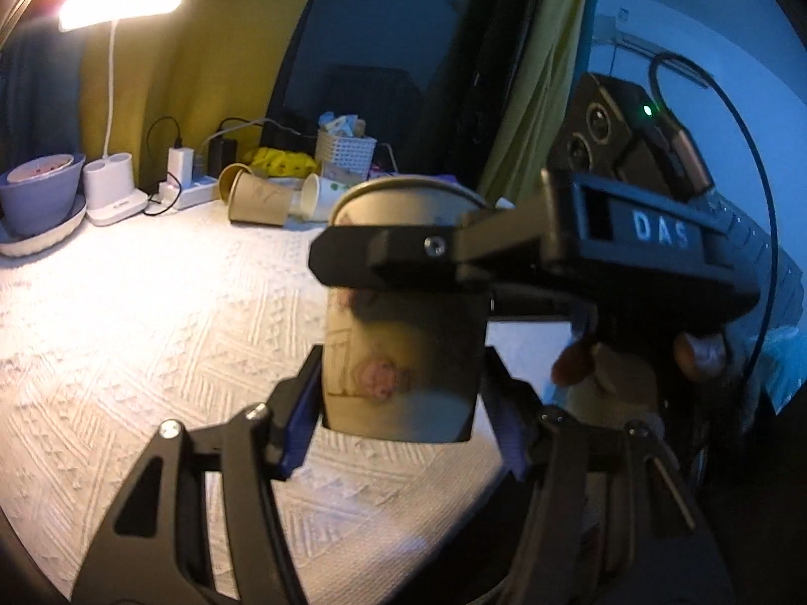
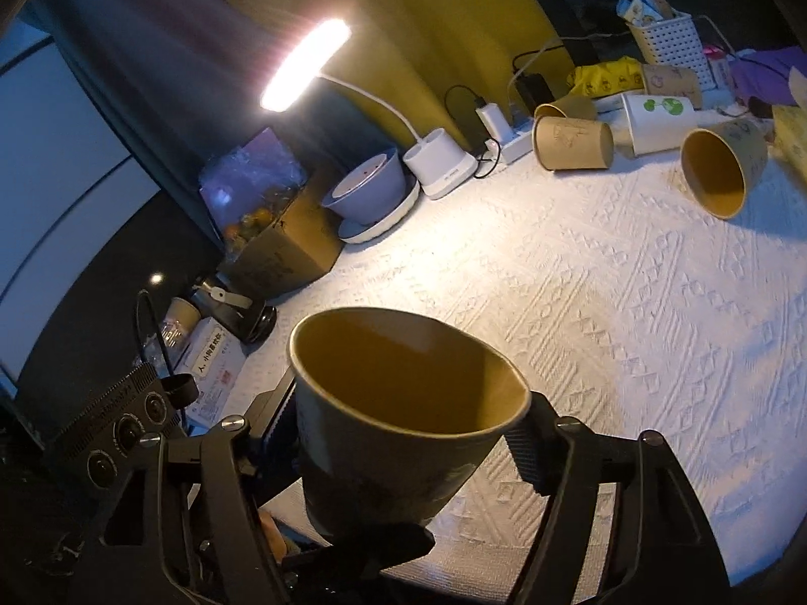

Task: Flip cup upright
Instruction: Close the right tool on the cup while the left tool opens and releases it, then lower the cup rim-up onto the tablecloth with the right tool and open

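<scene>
Brown paper cup (image 1: 403, 343) held in the air, mouth up and close to upright, well away from the desk lamp (image 2: 444, 169) on the near side of the white textured cloth (image 2: 605, 302). Clamped low on its wall by the left gripper (image 1: 403, 423), the blue pads (image 1: 302, 423) pressed against opposite sides near the base, jaws narrowed to the cup's width. Gripped higher up as well, just under the rim, by the right gripper (image 2: 403, 428), which reaches across from the side away from the lamp; one dark finger crossing the front of the cup in the left wrist view, both fingers flanking the wall in the right wrist view, closed to the cup's width. Inside of the cup bare and yellowish-brown.

Just beside the lamp base: a lavender bowl (image 2: 368, 186) sitting in a white dish. Farther from the lamp along the back edge: a brown cup on its side (image 2: 575, 143), a white cup with green print (image 2: 655, 121) also lying down, and another tipped brown cup (image 2: 721, 171) with its mouth towards the right wrist camera.
</scene>
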`<state>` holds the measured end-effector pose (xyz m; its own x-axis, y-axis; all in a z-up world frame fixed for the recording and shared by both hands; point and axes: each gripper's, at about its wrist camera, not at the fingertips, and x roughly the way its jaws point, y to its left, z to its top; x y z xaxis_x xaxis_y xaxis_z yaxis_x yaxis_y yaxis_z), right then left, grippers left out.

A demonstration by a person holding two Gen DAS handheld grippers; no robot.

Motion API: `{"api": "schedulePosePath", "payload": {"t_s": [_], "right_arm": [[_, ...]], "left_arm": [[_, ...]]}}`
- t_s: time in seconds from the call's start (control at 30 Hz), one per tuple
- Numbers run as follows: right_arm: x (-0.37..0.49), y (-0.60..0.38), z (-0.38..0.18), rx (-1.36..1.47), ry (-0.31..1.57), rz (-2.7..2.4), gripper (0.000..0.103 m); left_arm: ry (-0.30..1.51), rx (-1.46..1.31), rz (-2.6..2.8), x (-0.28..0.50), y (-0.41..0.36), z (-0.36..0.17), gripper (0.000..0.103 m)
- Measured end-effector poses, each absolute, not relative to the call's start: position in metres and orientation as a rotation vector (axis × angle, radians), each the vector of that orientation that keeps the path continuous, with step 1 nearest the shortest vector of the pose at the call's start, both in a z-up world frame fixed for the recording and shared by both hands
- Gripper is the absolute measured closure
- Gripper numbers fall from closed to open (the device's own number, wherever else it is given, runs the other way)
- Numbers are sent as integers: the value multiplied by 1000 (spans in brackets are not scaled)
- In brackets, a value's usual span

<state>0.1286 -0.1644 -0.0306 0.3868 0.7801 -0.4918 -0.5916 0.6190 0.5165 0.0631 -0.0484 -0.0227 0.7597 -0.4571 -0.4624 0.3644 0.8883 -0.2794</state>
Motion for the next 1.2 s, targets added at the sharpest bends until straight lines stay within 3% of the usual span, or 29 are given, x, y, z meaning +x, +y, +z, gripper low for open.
{"api": "schedulePosePath", "payload": {"t_s": [0.07, 0.13, 0.2, 0.5, 1.1, 1.2], "right_arm": [[130, -164, -30, 264, 766, 870, 30], [132, -163, -29, 252, 757, 857, 31], [136, -158, -27, 228, 741, 839, 31], [154, -114, -36, -133, 501, 606, 31], [169, -63, -81, -339, 509, 518, 30], [166, -66, -82, -344, 513, 506, 22]], "left_arm": [[581, -135, -448, 66, -51, -23, 42], [600, -104, -436, 66, -50, -25, 25], [612, -107, -431, 66, -45, -27, 17], [648, -186, -228, 76, 31, -38, 17], [600, -249, -118, 80, 70, -53, 17], [598, -257, -113, 81, 72, -52, 17]]}}
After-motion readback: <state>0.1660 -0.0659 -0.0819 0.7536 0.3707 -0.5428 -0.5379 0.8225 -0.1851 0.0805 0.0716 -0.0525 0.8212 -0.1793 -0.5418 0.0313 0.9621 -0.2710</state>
